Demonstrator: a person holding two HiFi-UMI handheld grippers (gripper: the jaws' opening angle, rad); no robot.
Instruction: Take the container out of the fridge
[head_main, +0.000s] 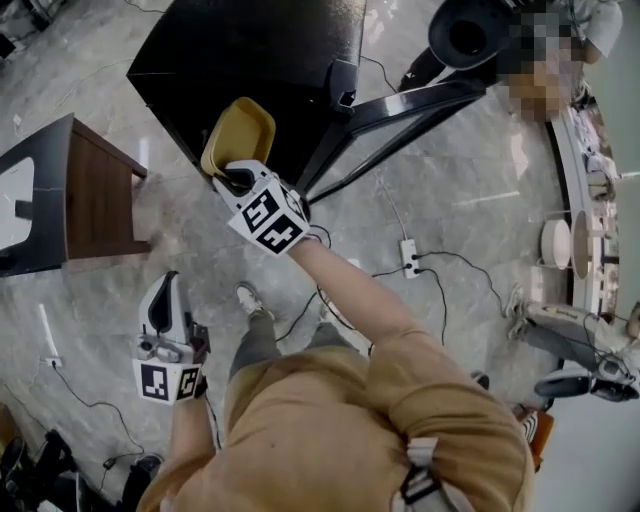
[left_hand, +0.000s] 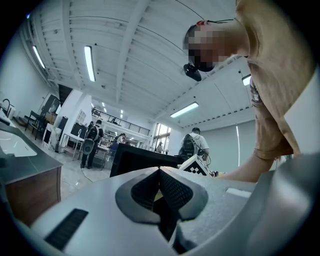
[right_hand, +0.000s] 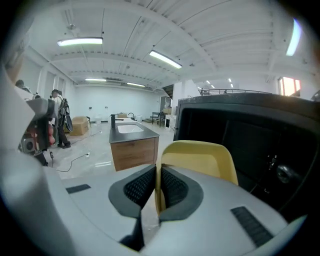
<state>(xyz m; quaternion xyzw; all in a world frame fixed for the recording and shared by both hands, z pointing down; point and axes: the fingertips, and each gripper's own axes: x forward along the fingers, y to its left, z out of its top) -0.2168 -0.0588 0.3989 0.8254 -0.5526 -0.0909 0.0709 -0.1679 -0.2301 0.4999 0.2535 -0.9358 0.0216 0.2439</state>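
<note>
The yellow container (head_main: 238, 133) is a shallow plastic tub, held by its rim in front of the black fridge (head_main: 250, 50). My right gripper (head_main: 240, 178) is shut on that rim. In the right gripper view the container's (right_hand: 200, 157) thin wall is pinched between the dark pads (right_hand: 141, 187), and the fridge's dark front (right_hand: 250, 135) stands just behind it. My left gripper (head_main: 165, 295) hangs lower left over the floor, away from the fridge. In the left gripper view its jaws (left_hand: 160, 187) meet with nothing between them.
A wooden cabinet with a sink top (head_main: 60, 195) stands to the left of the fridge. A black stand's legs (head_main: 400, 110) spread to the right of the fridge. A power strip (head_main: 409, 255) and cables lie on the marble floor. People stand in the background (left_hand: 90, 140).
</note>
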